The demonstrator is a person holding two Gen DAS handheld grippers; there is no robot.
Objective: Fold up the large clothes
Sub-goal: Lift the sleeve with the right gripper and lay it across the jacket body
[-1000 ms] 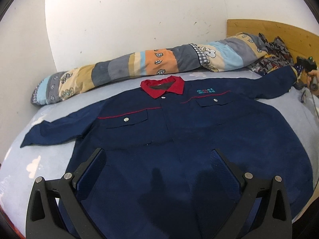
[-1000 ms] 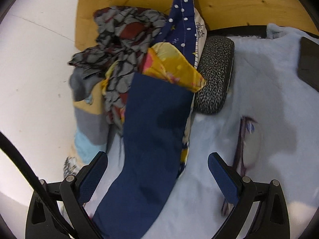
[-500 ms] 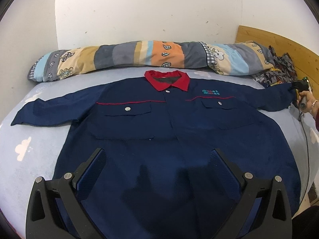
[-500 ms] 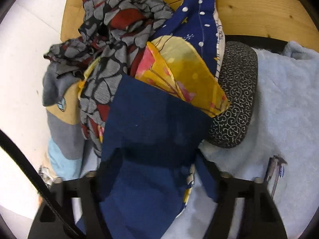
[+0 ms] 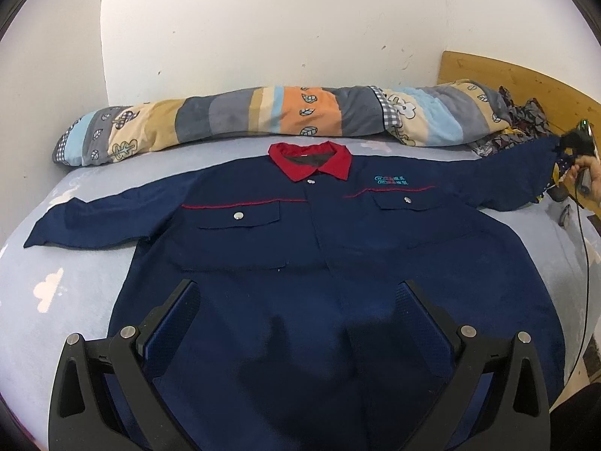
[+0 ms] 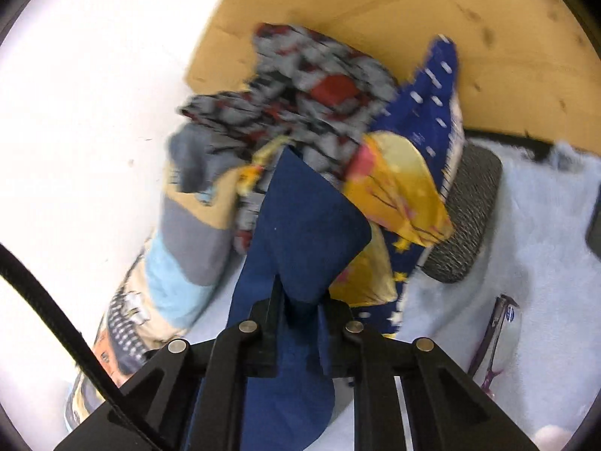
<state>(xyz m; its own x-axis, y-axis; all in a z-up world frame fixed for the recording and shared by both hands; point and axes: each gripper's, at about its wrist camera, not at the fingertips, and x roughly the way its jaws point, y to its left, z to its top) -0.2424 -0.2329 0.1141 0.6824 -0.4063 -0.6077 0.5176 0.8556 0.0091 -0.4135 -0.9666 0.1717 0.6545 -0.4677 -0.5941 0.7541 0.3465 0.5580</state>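
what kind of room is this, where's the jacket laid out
Most likely a bedroom: the navy jacket lies spread on a bed with a pale blue sheet, a rolled striped quilt along the white wall, and a wooden headboard at one end.

In the right wrist view we see the patterned clothes pile smeared by motion blur, its prints unreadable. The navy sleeve cuff hides part of the yellow cloth and runs out of sight between the right gripper fingers. In the left wrist view the jacket hem is cut off by the lower edge, and its teal chest embroidery is too small for us to read.
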